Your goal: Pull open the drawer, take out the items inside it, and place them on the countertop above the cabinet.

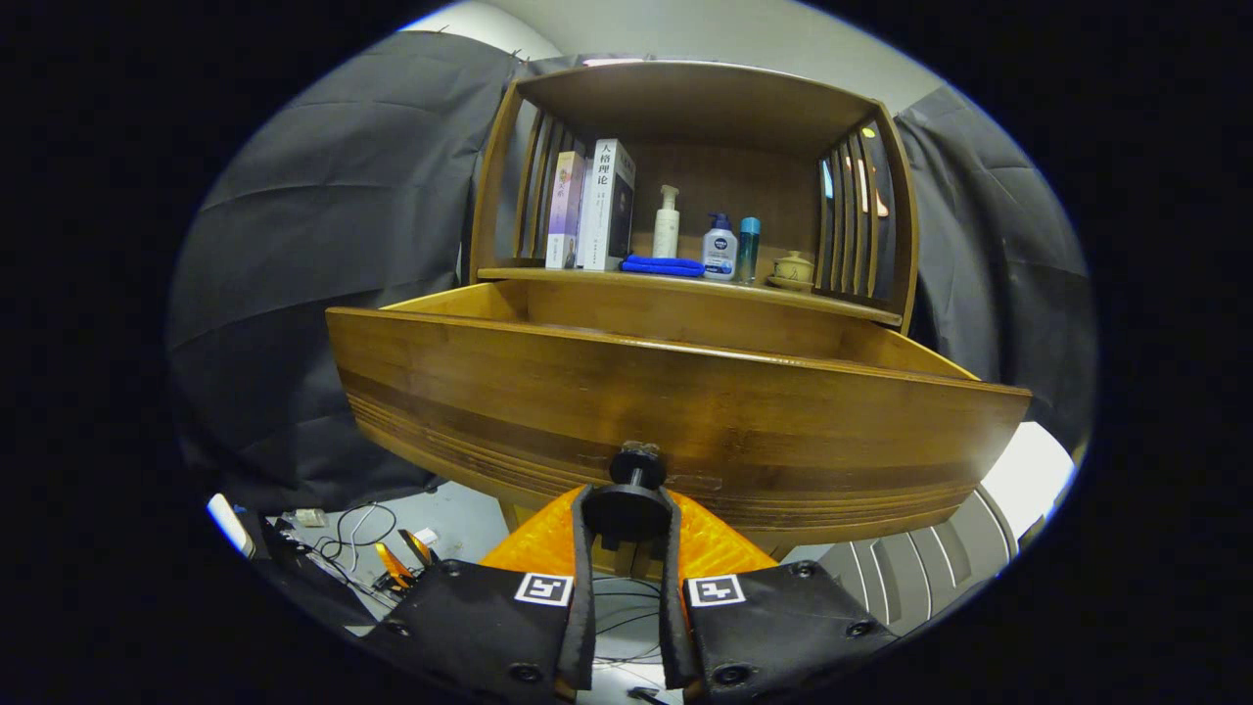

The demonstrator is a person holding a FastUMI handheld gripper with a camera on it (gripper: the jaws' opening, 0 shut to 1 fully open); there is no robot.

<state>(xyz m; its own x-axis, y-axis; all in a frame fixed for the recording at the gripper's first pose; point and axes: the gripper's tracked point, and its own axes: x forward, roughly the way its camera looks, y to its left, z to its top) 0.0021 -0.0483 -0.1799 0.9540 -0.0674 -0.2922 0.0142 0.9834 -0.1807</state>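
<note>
Gripper view, lower centre: your gripper (627, 511) has both fingers closed on the dark round knob (634, 482) of the drawer (675, 421). Drawer stands pulled out across mid-frame; its contents are hidden behind the front panel. Upper centre, the countertop (685, 286) carries books (593, 206), a blue cloth (663, 265), bottles (719, 247) and a small lidded cup (792, 268).

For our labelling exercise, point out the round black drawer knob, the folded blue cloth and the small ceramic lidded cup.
Round black drawer knob (627, 507), gripper view: its disc face, between the gripper (626, 519) fingers.
Folded blue cloth (663, 265), gripper view: its top fold.
Small ceramic lidded cup (792, 268), gripper view: its body.
</note>
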